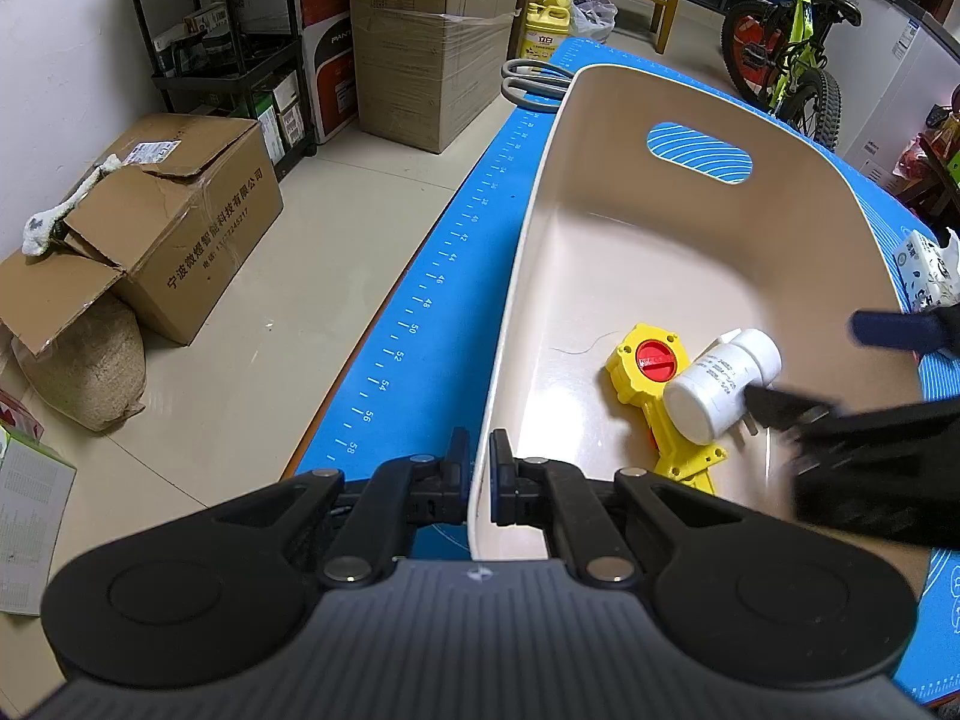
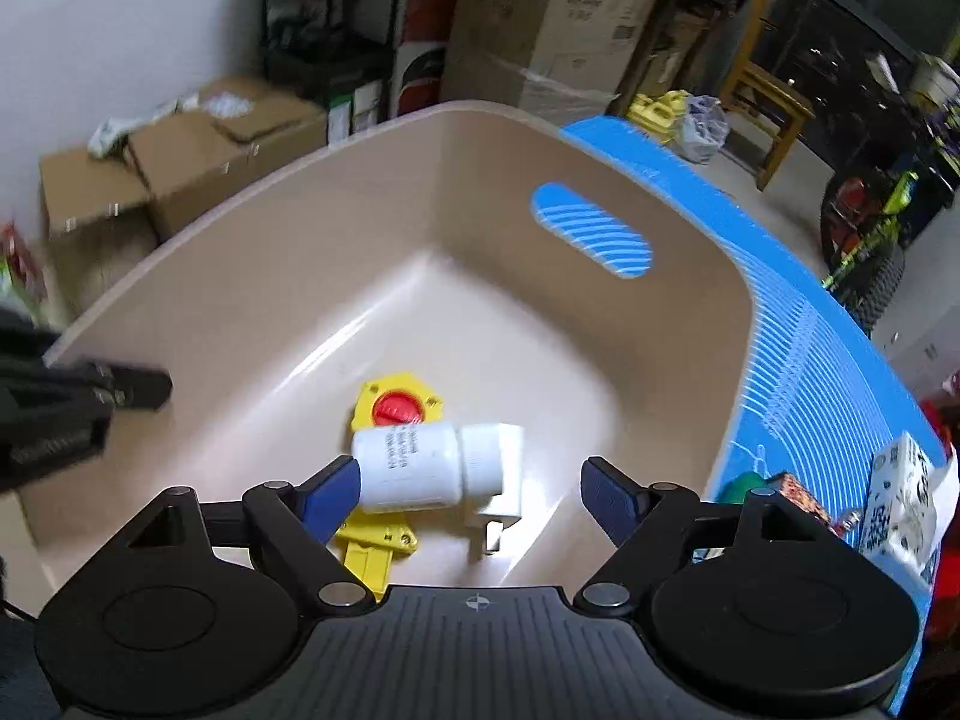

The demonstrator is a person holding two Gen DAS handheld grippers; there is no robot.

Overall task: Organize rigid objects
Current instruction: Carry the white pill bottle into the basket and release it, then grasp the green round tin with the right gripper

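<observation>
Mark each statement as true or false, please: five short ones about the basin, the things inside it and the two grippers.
1. The left gripper is clamped on the rim of the beige basin. True.
2. The white pipe fitting lies inside the basin, partly on top of the yellow part with the red knob. True.
3. The right gripper is shut on the white pipe fitting. False: its jaws stand apart and do not squeeze the fitting, which lies in the basin.
4. The grey-handled scissors lie inside the basin. False: they lie on the blue mat, beyond the basin's far rim.
5. The basin is overturned. False: it stands upright.
</observation>
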